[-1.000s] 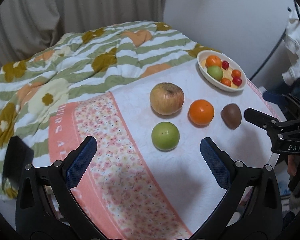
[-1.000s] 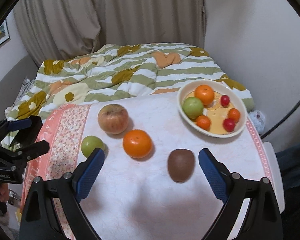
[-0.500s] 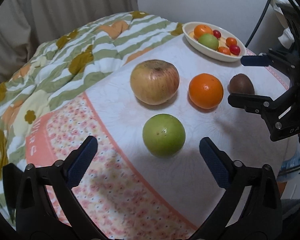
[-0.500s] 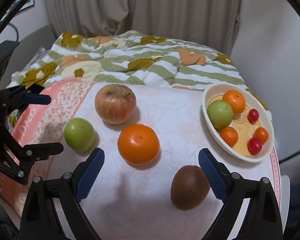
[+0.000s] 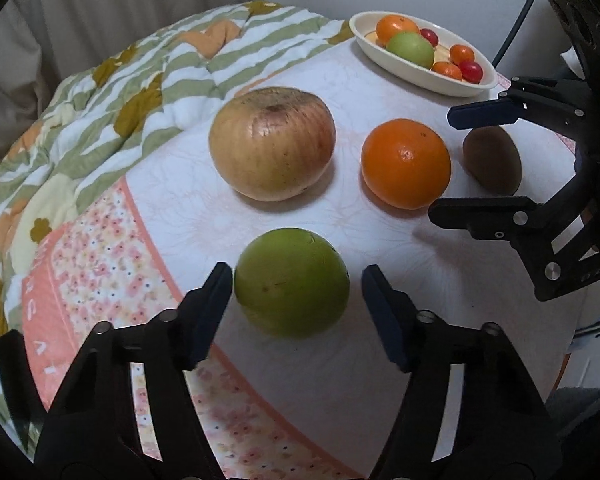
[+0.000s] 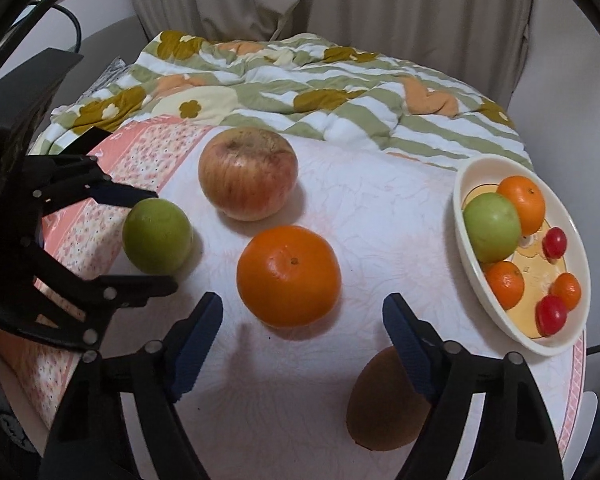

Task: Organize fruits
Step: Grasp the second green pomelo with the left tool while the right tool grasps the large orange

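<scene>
Straddling the green fruit (image 5: 291,282) near the table's (image 5: 380,360) left edge, our left gripper (image 5: 296,316) has just been narrowing its jaws, though neither pad presses yet. Our right gripper (image 6: 302,342) has also been closing (nothing clamped), with the kiwi (image 6: 384,404) by its right finger and the orange (image 6: 288,276) just ahead. At the far right corner sits the bowl (image 6: 496,320).

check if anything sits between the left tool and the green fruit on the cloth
Nothing visible does. The left tool already straddles the green fruit, its jaws having just been closing, with bare gaps at both pads. The big apple lies beyond it.
</scene>
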The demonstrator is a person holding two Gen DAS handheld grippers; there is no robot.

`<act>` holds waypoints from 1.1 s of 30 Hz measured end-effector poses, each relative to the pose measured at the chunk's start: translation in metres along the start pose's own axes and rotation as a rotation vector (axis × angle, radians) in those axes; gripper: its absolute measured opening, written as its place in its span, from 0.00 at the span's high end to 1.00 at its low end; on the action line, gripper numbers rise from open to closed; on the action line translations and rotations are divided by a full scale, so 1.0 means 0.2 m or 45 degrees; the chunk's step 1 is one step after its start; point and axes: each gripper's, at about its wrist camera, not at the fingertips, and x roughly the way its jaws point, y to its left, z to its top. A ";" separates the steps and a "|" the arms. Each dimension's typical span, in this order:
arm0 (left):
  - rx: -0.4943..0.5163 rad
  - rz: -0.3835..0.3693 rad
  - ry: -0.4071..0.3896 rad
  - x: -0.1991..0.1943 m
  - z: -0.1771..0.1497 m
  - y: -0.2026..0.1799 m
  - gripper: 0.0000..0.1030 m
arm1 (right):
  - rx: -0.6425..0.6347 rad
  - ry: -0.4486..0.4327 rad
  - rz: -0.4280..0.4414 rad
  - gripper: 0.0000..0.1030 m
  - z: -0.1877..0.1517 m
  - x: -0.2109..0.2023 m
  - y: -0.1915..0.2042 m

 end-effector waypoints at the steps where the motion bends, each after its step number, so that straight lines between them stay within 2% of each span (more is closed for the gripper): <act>1: -0.002 0.005 0.006 0.01 0.00 0.00 0.37 | -0.001 0.002 0.004 0.24 0.00 0.01 0.00; 2: -0.003 0.028 0.011 0.02 0.00 0.00 0.40 | -0.004 0.004 0.009 0.24 0.00 0.01 0.00; 12: -0.059 0.046 0.028 0.00 -0.02 0.03 0.40 | -0.043 0.032 0.044 0.37 0.03 0.07 0.01; 23: -0.110 0.074 0.045 -0.03 -0.07 0.05 0.40 | -0.050 0.032 0.070 0.39 0.06 0.12 0.02; 25: -0.121 0.076 0.046 -0.04 -0.09 0.05 0.40 | -0.060 0.040 0.052 0.46 0.06 0.13 0.03; 33: -0.171 0.091 0.029 -0.12 -0.11 0.07 0.40 | -0.030 0.026 0.041 0.47 0.06 0.10 0.03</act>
